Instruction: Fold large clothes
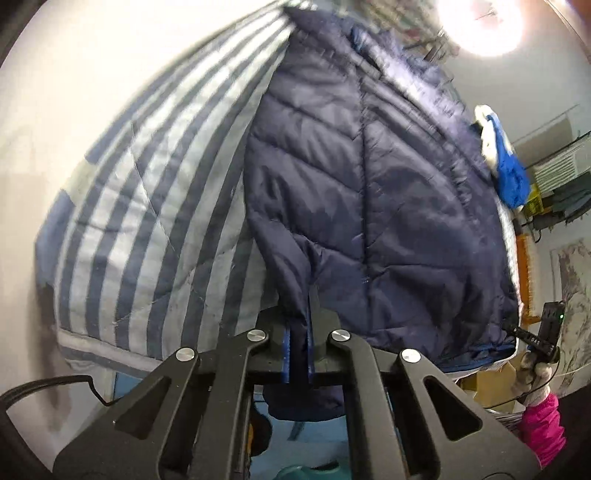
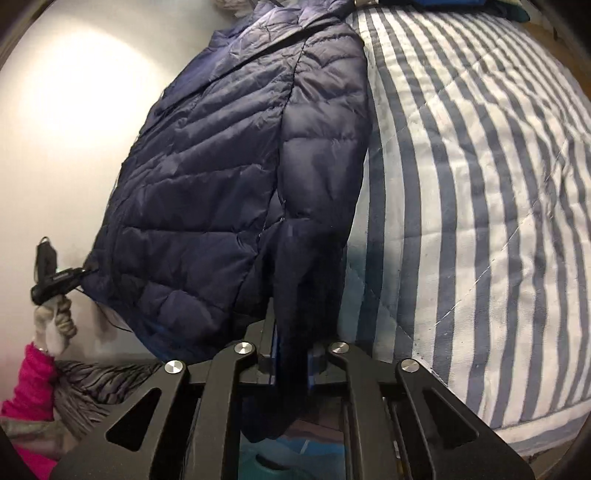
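Note:
A navy quilted puffer jacket [image 1: 369,192] lies spread on a bed with a blue-and-white striped quilt [image 1: 140,206]. My left gripper [image 1: 298,325] is shut on the cuff end of one sleeve, whose tip hangs down behind the fingers. In the right wrist view the same jacket [image 2: 221,177] lies on the striped quilt [image 2: 480,206], and my right gripper [image 2: 291,354] is shut on the cuff end of the other sleeve. Each gripper also shows small in the other's view, at the jacket's lower corner: the right one [image 1: 535,332] and the left one [image 2: 55,277].
A white wall [image 1: 74,92] runs along the bed's far side. A blue and white cloth bundle [image 1: 506,162] lies past the jacket near the head of the bed. A bright ceiling lamp [image 1: 480,22] glares above. Gloved hands with pink sleeves [image 2: 33,384] hold the grippers.

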`<state>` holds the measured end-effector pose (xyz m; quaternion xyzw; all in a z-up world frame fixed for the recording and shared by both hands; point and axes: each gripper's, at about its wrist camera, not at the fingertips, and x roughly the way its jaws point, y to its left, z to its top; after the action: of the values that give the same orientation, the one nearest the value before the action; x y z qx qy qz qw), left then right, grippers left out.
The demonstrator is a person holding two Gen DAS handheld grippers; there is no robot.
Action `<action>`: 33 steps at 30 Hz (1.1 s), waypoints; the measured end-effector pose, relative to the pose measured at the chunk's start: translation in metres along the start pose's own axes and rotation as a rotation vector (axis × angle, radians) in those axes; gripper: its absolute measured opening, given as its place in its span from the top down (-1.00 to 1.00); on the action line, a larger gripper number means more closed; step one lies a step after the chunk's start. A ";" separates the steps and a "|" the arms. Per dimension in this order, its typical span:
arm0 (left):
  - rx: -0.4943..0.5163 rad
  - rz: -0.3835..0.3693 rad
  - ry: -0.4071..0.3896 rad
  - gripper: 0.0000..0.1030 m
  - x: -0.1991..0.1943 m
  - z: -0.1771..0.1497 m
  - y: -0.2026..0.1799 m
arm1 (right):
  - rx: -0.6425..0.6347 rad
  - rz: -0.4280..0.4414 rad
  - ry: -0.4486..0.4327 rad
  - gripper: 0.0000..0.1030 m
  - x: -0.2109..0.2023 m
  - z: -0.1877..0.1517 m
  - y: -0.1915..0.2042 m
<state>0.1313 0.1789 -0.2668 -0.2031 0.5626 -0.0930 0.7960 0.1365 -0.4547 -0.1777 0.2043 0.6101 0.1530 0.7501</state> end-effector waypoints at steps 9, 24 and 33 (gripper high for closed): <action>0.007 -0.024 -0.096 0.96 -0.039 -0.008 -0.010 | -0.049 0.020 -0.150 0.93 -0.065 0.002 0.017; 0.059 -0.054 -0.209 0.97 -0.066 0.086 -0.058 | -0.052 0.037 -0.211 0.94 -0.074 0.060 0.023; 0.098 -0.026 -0.314 0.97 -0.047 0.193 -0.107 | -0.101 -0.014 -0.304 0.94 -0.081 0.156 0.038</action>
<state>0.3039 0.1424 -0.1251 -0.1832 0.4234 -0.0977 0.8818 0.2732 -0.4797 -0.0629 0.1827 0.4824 0.1458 0.8442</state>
